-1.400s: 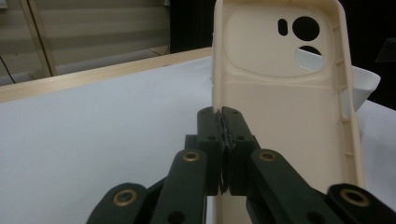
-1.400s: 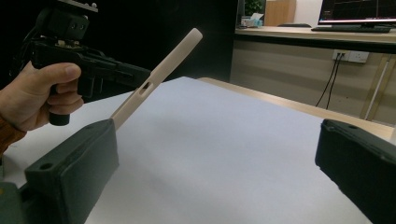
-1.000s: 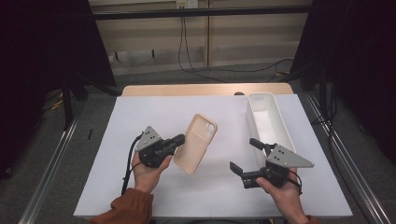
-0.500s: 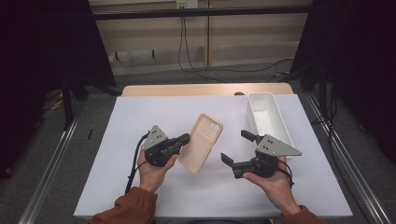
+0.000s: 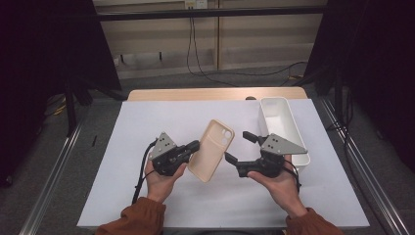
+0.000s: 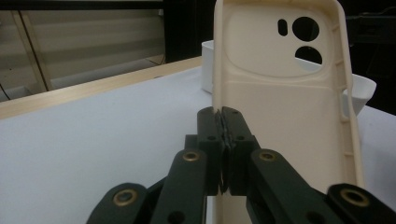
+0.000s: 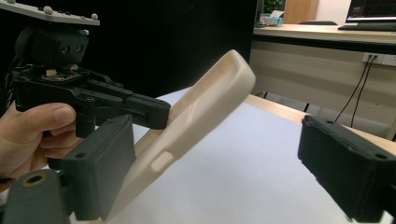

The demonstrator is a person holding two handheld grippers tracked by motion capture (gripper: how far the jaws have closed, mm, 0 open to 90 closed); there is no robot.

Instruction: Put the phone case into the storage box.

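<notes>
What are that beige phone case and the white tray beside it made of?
The phone case looks like soft matte silicone or rubbery plastic: dull, moulded rim and button bumps. The white tray seems rigid, smooth plastic with a faint sheen, though the look leaves that open.

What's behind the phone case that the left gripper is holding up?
In the left gripper view, a white bin sits behind the phone case, showing at both of its sides and through a side cutout. The case covers the bin's middle. Dark background shows through the camera holes.

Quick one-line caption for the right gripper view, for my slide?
Right gripper's open jaws approach a cream phone case clamped by the left gripper above the white table.
</notes>
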